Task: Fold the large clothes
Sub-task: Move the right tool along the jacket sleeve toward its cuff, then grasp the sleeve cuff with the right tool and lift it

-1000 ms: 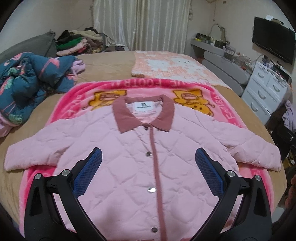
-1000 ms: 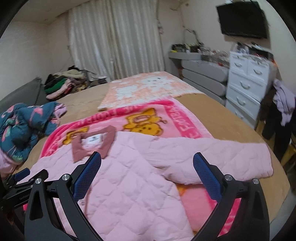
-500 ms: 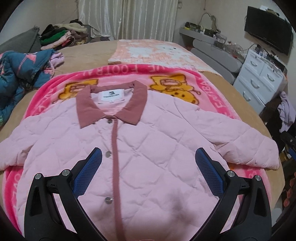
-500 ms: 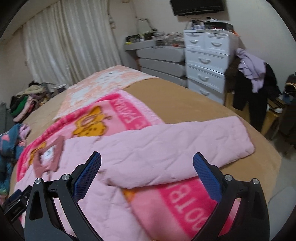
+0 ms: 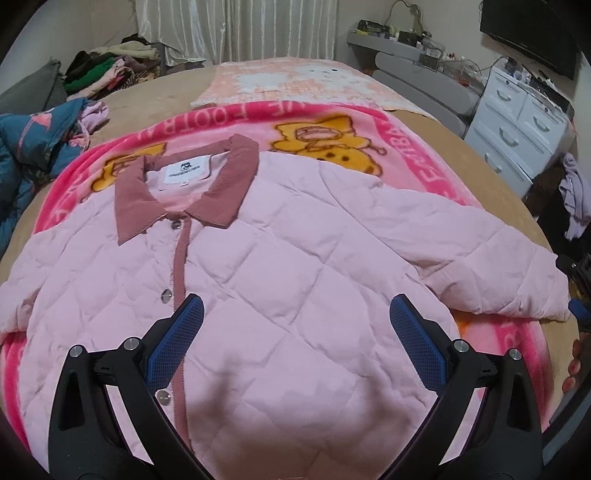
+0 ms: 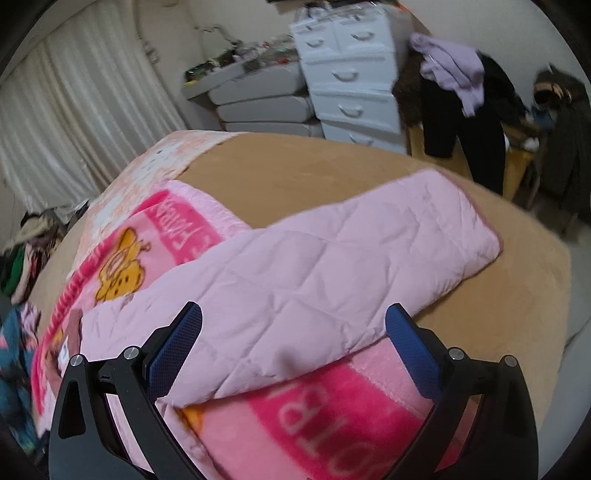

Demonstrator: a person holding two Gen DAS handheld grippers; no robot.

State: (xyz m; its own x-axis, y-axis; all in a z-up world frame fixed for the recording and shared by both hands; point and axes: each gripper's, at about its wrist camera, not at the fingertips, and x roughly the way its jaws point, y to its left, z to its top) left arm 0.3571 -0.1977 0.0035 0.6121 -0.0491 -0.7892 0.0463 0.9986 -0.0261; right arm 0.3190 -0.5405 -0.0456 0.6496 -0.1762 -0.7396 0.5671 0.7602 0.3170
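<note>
Pink quilted jacket (image 5: 280, 266) lies flat, buttoned, on blanket (image 5: 436, 166) on bed. Left tongs (image 5: 295, 347) spread, empty, over its front. Right tongs (image 6: 293, 345) spread above sleeve (image 6: 332, 258). Likely soft, puffy, light; grab sleeve cuff/hem edge.

white dresser (image 6: 351, 85) right of bed | clothes pile (image 5: 107, 70) far left | teal quilt (image 5: 33, 147) left | curtains (image 5: 236, 29) rear
</note>
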